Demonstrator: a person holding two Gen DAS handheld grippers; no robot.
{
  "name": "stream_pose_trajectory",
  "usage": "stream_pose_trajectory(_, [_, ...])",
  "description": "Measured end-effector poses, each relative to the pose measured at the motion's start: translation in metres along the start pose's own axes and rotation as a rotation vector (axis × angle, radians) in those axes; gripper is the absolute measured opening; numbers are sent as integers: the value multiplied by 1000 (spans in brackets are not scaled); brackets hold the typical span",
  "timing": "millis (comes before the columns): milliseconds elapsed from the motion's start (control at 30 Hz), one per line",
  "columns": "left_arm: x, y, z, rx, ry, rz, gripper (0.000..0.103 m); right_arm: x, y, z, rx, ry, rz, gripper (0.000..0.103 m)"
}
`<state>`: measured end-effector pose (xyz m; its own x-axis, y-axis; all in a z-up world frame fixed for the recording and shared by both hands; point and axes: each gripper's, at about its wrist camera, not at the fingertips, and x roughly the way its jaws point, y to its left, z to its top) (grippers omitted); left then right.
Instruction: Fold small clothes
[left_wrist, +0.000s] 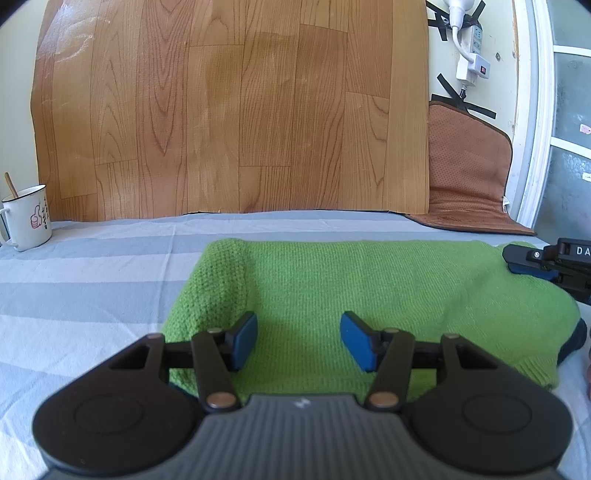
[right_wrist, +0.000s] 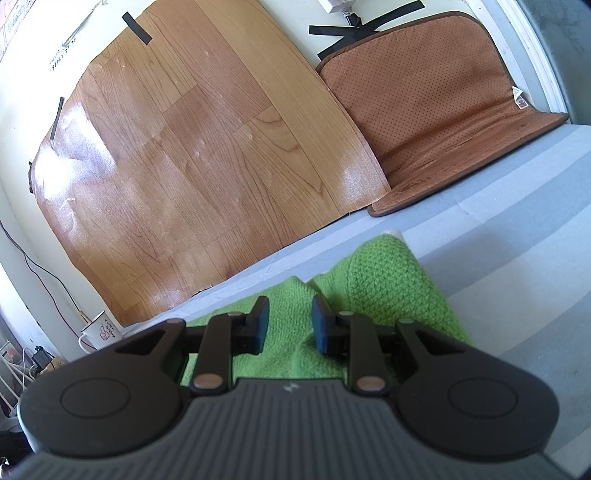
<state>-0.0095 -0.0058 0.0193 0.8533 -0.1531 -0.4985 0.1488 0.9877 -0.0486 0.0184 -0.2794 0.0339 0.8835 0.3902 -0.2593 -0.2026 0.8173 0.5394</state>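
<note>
While both tools hover low over the bed, the chunky green knitted garment (left_wrist: 332, 295) lies flat across the lower middle of the left view, on the grey-and-white striped sheet (left_wrist: 92, 280). One side is already turned in, forming a thick rolled edge at left. The left gripper (left_wrist: 299, 341) stands fairly wide, blue pads clear of the wool, nothing between them. The right gripper (right_wrist: 290, 323) sits narrower above a raised ridge of knit at lower centre of its view; whether the pads pinch it cannot be told. This looks mid-fold: the next move likely calls for catching an edge and carrying it across. Behind, a glossy wood-grain vinyl sheet (left_wrist: 229, 110) is taped to the wall, with a perforated brown leather-look cushion (right_wrist: 443, 96) and a white enamel mug (left_wrist: 27, 216).
</note>
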Motion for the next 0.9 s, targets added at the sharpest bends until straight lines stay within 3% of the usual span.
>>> stream_pose_trajectory(667, [0,0,0,2,-1,2,52,0,1,0,-4,5,-3,28])
stream_pose_trajectory(833, [1,-1,-1,8,2,6,52,0,12,-1,-56,39,-35,28])
stream_pose_trajectory(900, [2,-1,-2,10,3,7,52,-13,14,-2,-35,30,-29,34])
